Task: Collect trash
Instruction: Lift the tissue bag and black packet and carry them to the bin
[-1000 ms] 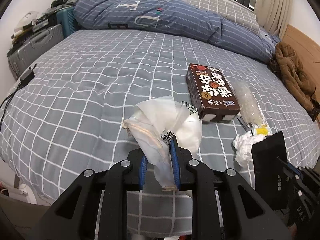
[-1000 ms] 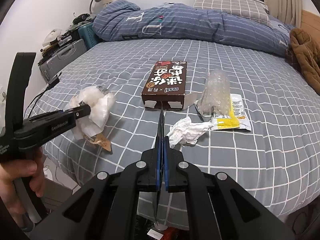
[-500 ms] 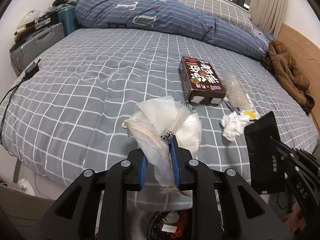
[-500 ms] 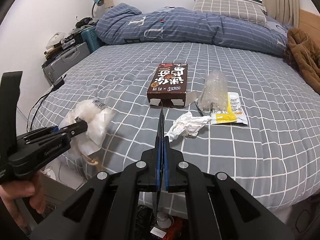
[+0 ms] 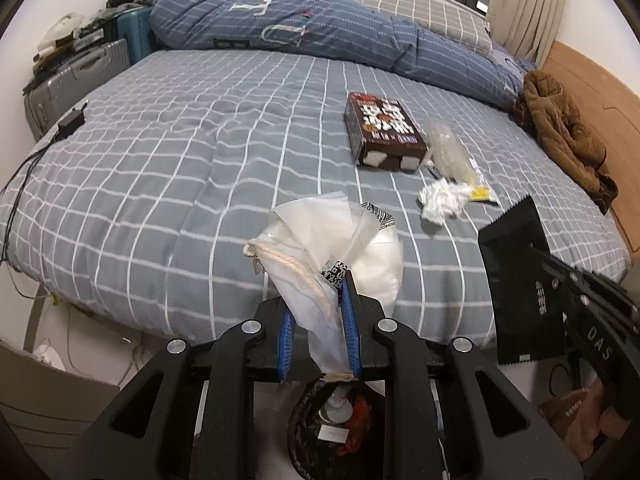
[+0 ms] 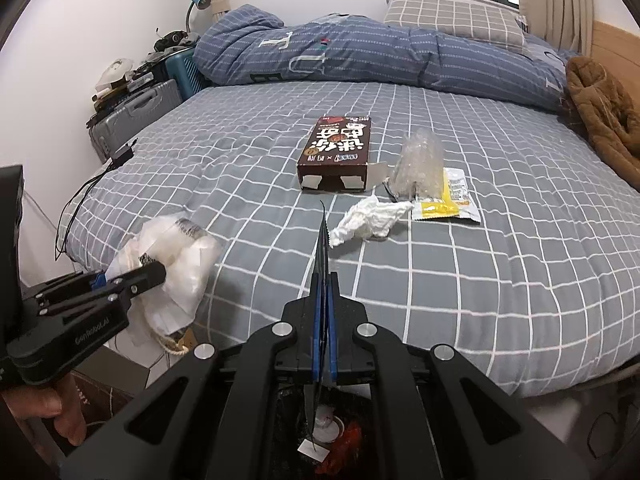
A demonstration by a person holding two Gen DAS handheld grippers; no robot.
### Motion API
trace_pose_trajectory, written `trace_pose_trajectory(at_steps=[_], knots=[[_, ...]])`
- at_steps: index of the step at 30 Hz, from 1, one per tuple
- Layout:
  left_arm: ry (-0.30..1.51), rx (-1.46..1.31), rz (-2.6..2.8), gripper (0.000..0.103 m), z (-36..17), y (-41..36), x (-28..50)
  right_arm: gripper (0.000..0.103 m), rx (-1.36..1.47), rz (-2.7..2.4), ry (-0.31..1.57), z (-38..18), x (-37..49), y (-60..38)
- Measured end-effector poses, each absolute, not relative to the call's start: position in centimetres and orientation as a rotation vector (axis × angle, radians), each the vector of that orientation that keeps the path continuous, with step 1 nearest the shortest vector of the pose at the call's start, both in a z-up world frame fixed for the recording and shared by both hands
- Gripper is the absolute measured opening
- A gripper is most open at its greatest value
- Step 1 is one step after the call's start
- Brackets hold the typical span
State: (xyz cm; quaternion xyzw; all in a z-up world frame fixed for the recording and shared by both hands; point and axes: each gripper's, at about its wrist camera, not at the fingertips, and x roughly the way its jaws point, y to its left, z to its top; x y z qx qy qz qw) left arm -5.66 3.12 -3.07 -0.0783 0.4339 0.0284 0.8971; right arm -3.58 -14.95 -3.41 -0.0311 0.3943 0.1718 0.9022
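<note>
My left gripper (image 5: 318, 320) is shut on a crumpled white plastic bag (image 5: 340, 240) with a rope handle, held off the bed's near edge above a dark trash bin (image 5: 340, 424) on the floor. The bag also shows in the right wrist view (image 6: 172, 264). My right gripper (image 6: 323, 280) is shut on a flat black wrapper (image 5: 520, 280), seen edge-on in its own view (image 6: 322, 248), above the same bin (image 6: 336, 436). On the bed lie a brown box (image 6: 336, 152), a crumpled tissue (image 6: 372, 220), a clear plastic bag (image 6: 420, 164) and a yellow-white packet (image 6: 452, 200).
The grey checked bed (image 5: 200, 152) fills the view, with a blue duvet (image 5: 320, 36) at the back and a brown jacket (image 5: 564, 132) at the right. Suitcases (image 5: 80, 76) stand at the left. A charger and cable (image 5: 68, 124) lie on the left edge.
Both grippers have drawn back from the bed with their loads. The bed items look farther off, and the trash bin has come into view beneath both grippers.
</note>
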Motion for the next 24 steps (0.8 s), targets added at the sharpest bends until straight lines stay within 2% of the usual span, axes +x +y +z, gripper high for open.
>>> trace_pose_trajectory(at_steps=[24], knots=[[0.980,-0.146,0.043,0.020,-5.7,1.5,-11.9,0.002,-0.065,0.353,0.842,-4.2,-8.0,-15.5]])
